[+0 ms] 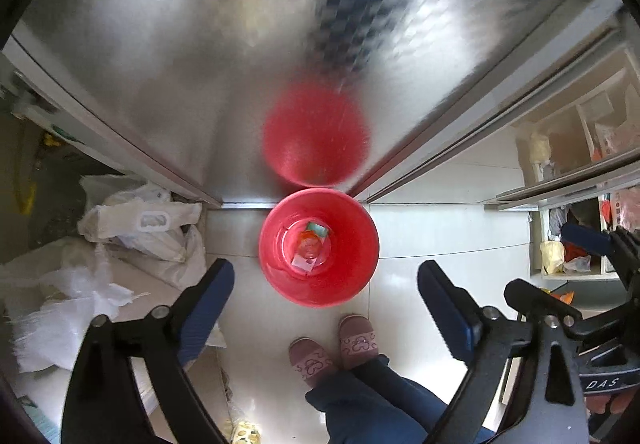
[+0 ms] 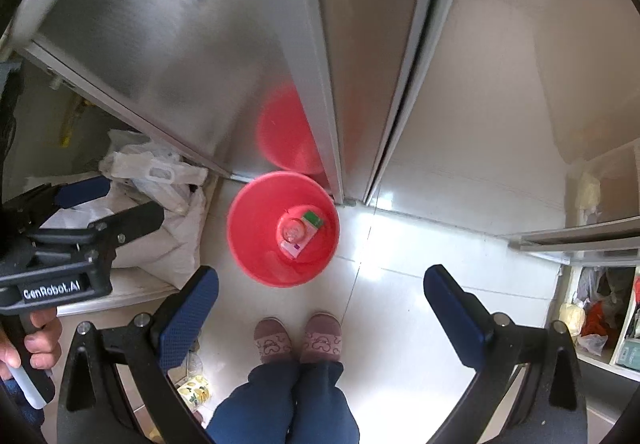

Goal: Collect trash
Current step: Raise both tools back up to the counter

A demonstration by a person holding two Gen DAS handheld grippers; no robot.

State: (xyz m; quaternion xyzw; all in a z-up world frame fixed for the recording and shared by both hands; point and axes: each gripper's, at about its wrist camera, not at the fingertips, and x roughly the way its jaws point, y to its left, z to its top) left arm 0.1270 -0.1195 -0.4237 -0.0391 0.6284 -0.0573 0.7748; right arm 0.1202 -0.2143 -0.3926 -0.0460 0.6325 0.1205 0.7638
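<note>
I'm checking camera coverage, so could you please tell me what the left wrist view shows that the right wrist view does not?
Only the left wrist view shows crumpled white paper at lower left and the right tool's side.
Only the right wrist view shows the hand gripping the left tool's handle.
Both show the red bucket with wrappers inside, pink slippers, white bags and the metal door.

Home, tiled floor, slippers, cluttered shelves

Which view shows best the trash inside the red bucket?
The left wrist view: the bucket is centred and the trash looks larger. The right wrist view shows the same trash, smaller and off-centre.
</note>
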